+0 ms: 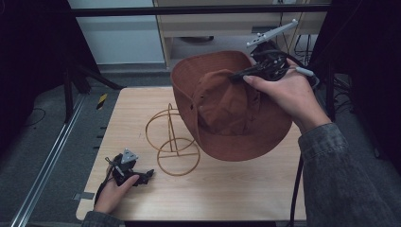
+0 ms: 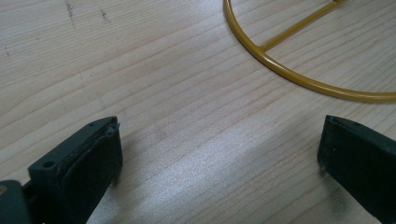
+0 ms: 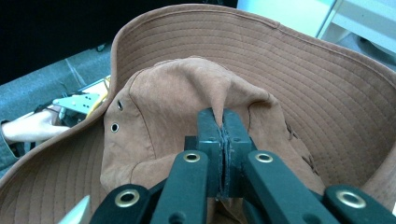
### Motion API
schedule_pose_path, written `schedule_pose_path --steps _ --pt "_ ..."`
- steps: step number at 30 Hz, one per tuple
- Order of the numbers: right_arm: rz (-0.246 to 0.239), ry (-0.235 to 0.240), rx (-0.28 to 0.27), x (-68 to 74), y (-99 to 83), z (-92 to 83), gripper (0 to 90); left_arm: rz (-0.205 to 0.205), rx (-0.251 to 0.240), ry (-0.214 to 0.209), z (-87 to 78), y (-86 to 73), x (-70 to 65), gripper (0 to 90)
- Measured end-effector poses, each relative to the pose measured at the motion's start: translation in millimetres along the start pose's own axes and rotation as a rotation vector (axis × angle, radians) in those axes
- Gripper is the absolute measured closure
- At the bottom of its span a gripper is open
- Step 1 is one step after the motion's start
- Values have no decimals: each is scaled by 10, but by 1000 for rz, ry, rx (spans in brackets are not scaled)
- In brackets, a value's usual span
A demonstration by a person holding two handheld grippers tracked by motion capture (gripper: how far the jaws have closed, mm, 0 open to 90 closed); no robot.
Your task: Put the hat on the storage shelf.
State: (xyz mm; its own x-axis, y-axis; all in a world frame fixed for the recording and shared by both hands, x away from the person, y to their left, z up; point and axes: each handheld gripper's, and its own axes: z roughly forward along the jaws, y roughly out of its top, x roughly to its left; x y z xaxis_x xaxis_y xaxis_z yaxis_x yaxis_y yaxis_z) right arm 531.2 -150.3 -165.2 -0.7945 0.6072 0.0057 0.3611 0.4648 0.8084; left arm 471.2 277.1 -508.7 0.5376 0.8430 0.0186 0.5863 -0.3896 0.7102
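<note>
The right gripper [image 3: 223, 122] is pinching a fold of the brown hat's [image 1: 227, 109] crown, its jaws pressed together on the fabric with the cloth bunching up between them. The hat is hanging in the air from this grip, tilted, above and just behind the gold wire stand [image 1: 172, 142], with its brim overlapping the stand's right side in the high view. The stand is sitting on the wooden table [image 1: 236, 189], its round base flat on the surface. The left gripper [image 1: 142, 176] is resting on the table just to the left of the stand's base, jaws standing wide apart with nothing but bare wood between them.
</note>
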Motion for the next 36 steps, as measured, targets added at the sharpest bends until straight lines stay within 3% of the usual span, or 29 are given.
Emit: schedule_pose_path --steps 23,36 --pt "-31 79 -47 293 250 307 887 0 -2 2 1 0 0 0" --pt "-39 110 -64 399 291 491 887 -1 -2 2 1 0 0 0"
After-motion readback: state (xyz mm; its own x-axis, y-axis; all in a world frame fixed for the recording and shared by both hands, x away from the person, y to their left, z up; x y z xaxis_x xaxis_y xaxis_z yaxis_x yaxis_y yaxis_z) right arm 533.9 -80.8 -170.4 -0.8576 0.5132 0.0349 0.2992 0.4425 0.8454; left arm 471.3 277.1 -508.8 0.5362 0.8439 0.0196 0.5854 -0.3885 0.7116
